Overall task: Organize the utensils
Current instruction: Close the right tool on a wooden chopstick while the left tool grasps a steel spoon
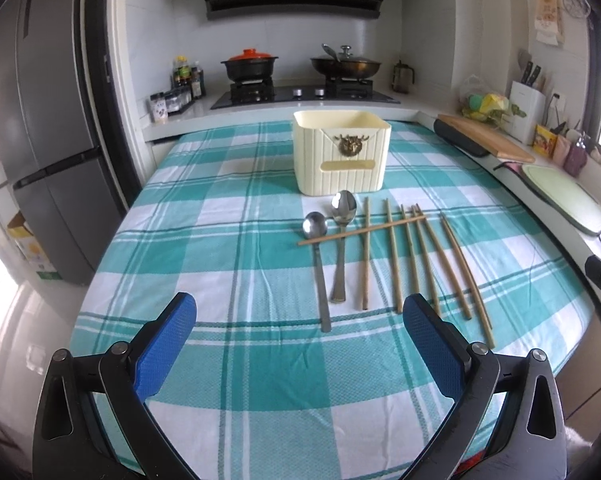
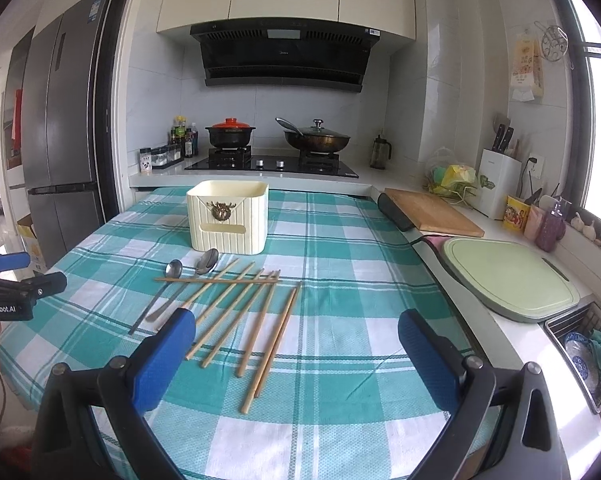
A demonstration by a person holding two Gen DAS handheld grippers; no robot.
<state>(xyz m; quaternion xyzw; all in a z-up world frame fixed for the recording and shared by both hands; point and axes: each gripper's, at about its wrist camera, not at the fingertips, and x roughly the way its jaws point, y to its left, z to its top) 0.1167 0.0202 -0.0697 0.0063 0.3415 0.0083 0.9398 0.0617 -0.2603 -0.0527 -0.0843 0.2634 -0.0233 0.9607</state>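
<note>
Lying on the cloth: two spoons (image 1: pixel 342 240) and thin chopsticks (image 1: pixel 420 256) are seen in a row, just near of the box (image 1: pixel 341 156).
Spoons: shiny hard metal, likely slippery; the flat handle is judged the best place to be gripped.
Chopsticks: light, stiff wood; one is laid across the others, so it is probably best lifted first, by its middle.
Box: cream ribbed plastic, open on top.
Cloth (image 1: pixel 228 240): soft, checked green and white.
Left gripper (image 1: pixel 300 320): opened wide, nothing held.
Right gripper (image 2: pixel 298 338): opened wide, nothing held.
</note>
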